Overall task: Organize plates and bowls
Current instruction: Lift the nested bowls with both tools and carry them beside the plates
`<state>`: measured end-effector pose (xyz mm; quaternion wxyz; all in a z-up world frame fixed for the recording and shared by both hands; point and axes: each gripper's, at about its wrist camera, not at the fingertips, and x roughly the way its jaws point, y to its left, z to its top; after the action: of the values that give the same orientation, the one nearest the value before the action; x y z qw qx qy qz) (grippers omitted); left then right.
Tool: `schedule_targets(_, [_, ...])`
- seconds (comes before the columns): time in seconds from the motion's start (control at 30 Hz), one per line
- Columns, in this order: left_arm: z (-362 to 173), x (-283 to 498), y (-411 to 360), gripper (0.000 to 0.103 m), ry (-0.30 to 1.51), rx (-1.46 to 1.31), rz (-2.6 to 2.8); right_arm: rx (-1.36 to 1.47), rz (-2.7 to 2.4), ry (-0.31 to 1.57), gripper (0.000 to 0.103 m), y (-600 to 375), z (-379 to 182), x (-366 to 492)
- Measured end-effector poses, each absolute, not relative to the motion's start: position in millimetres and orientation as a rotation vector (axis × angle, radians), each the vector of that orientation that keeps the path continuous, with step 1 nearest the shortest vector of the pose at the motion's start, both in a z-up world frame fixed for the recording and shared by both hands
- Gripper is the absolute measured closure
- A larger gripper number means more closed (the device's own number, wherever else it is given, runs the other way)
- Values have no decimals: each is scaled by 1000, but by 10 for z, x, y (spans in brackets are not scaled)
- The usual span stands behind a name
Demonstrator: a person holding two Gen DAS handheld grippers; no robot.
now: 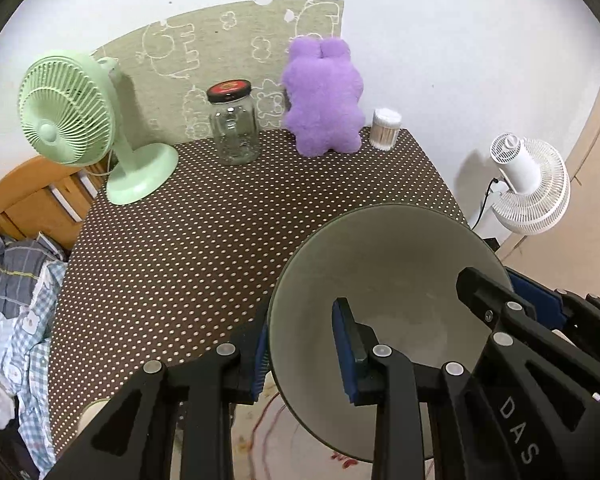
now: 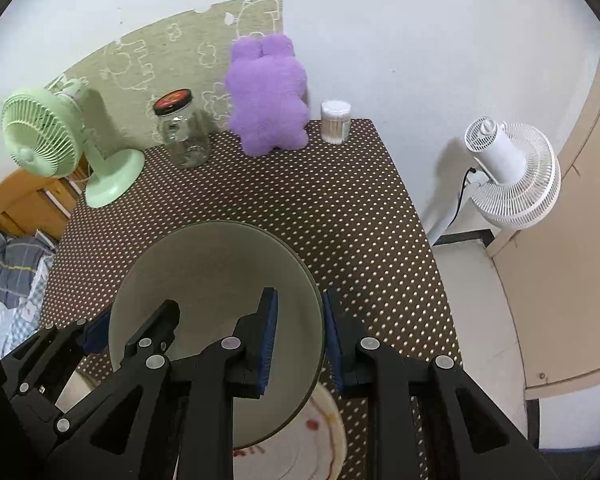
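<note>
A wide bowl [image 1: 380, 264], pale inside with a dark rim, hangs above the dotted table, held from both sides. My left gripper [image 1: 302, 316] is shut on its left rim, one blue pad inside the bowl and one outside. On the opposite rim my right gripper [image 2: 299, 300] is shut the same way. Each view also shows the other tool: the right gripper [image 1: 508, 288] at the bowl's far side, the left gripper [image 2: 128, 320] likewise. Under the bowl [image 2: 208, 264] lies a cream plate [image 2: 320, 436] with red markings, mostly hidden; a strip of that plate [image 1: 260, 428] shows.
At the back of the brown dotted table [image 1: 204, 240] stand a green fan [image 1: 72, 112], a glass jar [image 1: 234, 124] with a dark lid, a purple plush toy [image 1: 324, 100] and a tub of cotton swabs [image 1: 386, 128]. A white fan [image 2: 512, 172] stands right of the table; clothes [image 1: 16, 304] lie left.
</note>
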<state>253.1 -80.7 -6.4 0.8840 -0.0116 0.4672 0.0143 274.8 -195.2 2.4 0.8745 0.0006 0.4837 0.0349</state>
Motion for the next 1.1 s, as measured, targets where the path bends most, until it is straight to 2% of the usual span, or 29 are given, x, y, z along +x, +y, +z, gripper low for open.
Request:
schedule_targets(0.53, [92,2038,-209,75,941,-17,7,21,51,981,76,-1366,237,2252])
schedule_targets(1.1, [-82,1597,459,75,976,-24,36,7,88,1021,77,-657,72,1844])
